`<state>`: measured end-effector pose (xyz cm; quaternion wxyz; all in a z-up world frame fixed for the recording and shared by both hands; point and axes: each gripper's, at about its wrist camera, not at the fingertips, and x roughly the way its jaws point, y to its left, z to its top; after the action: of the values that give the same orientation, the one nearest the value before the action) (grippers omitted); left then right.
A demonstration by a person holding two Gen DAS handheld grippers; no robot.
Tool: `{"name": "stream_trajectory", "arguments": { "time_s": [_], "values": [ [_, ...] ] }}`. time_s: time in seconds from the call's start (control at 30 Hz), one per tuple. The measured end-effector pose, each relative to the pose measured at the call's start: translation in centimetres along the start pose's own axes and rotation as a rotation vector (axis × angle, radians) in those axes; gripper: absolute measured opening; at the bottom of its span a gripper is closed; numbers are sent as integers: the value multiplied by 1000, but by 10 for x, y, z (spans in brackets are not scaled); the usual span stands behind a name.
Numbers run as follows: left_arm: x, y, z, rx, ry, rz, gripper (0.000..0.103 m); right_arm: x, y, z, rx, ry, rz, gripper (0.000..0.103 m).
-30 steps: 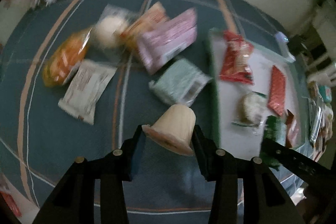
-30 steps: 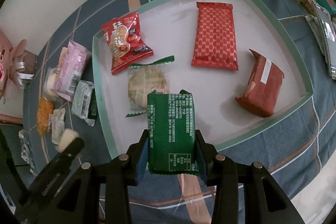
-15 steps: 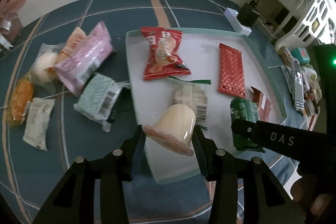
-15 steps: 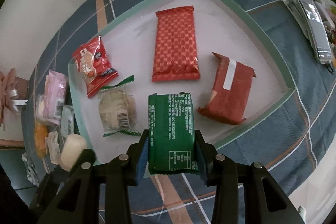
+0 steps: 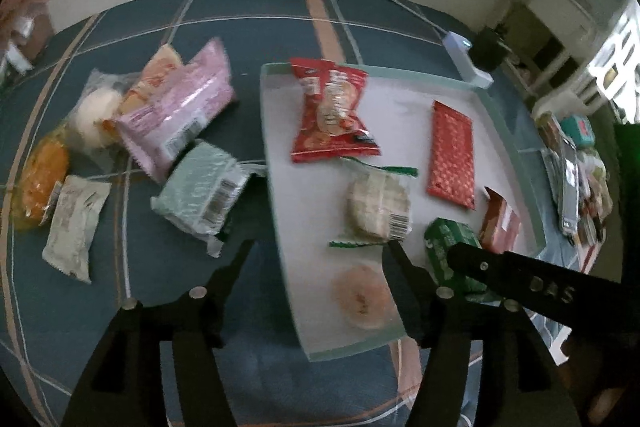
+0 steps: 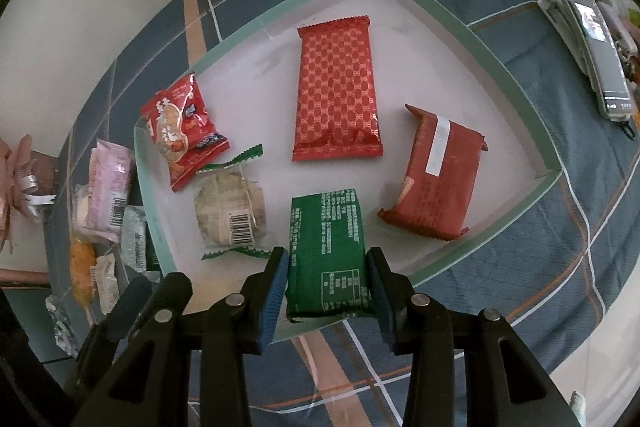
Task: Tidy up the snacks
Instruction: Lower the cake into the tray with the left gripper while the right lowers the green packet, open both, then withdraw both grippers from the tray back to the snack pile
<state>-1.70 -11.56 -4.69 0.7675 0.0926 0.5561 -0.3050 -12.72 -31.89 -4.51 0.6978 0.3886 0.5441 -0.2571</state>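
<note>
Hovering over a shallow white tray (image 6: 516,83) with a mint-green rim, two hand-held grippers are seen above a blue plaid cloth (image 5: 168,291). The left gripper (image 5: 320,251) is spread wide, its jaws having just been opening, and nothing is held; a pale pudding cup (image 5: 362,297) lies on the tray floor between the fingers, blurred. The right gripper (image 6: 327,281) has likewise just been opening, and its blue pads stand slightly apart from the green packet (image 6: 327,259) that lies between them, on the tray's near edge. Laid out in the tray are a red chip bag (image 6: 182,131), a round cake in a clear wrapper (image 6: 230,215), a long red patterned packet (image 6: 336,91) and a red-brown wrapped block (image 6: 434,183). Left of the tray, on the cloth, unsorted snacks are gathered: a pink packet (image 5: 180,111), a mint-green packet (image 5: 200,191), a white packet (image 5: 74,223), an orange one (image 5: 40,179) and a round white bun (image 5: 94,113).
</note>
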Motion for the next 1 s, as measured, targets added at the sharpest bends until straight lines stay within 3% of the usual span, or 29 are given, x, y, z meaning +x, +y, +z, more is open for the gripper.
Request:
{"name": "stream_trajectory", "arguments": {
  "time_s": [0.07, 0.37, 0.57, 0.7, 0.83, 1.0],
  "values": [
    [-2, 9, 2, -42, -4, 34, 80, -3, 0, 0, -3, -6, -3, 72],
    [-5, 49, 1, -217, 12, 166, 87, -4, 17, 1, -48, -12, -18, 78],
    [0, 86, -7, -338, 85, 331, 88, -2, 34, -4, -115, -14, -54, 86],
    [-2, 107, -10, -396, 93, 353, 89, 0, 52, -10, -178, -12, -74, 86],
    [-9, 118, -9, -403, 81, 369, 99, 2, 64, -15, -210, -7, -67, 86],
    [-17, 126, -4, -399, 54, 380, 101, 1, 71, -16, -216, -14, -58, 87]
  ]
}}
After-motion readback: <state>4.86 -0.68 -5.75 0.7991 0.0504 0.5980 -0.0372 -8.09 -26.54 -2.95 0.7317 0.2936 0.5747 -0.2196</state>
